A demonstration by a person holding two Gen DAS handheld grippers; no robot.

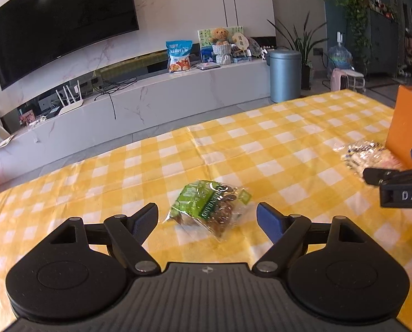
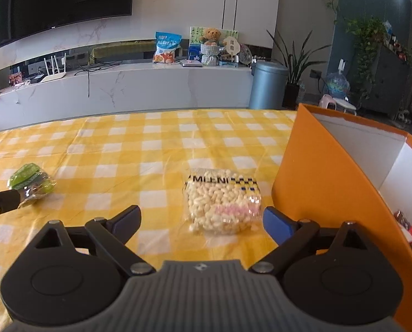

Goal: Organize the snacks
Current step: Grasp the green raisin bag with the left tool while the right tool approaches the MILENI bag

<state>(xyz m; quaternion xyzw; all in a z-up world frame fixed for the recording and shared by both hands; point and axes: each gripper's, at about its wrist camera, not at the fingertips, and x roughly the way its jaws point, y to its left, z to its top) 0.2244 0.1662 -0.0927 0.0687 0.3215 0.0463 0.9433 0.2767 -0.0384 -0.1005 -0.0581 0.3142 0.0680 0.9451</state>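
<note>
A green-labelled clear snack packet [image 1: 208, 207] of brown pieces lies on the yellow checked tablecloth [image 1: 261, 149], between and just ahead of my open left gripper [image 1: 207, 217]. It also shows in the right wrist view [image 2: 30, 184] at the left. A clear bag of pale puffed snacks [image 2: 222, 204] lies between and ahead of my open right gripper [image 2: 201, 218]; it shows in the left wrist view [image 1: 363, 155] too. An orange box [image 2: 330, 182] with a white inside stands open at the right and holds some packets [image 2: 407, 227].
The table's far edge [image 2: 150, 112] runs ahead, with floor beyond. A white TV bench [image 2: 123, 83], a grey bin [image 2: 266, 85] and potted plants [image 2: 297, 63] stand behind. The right gripper's body [image 1: 399, 185] shows at the right of the left wrist view.
</note>
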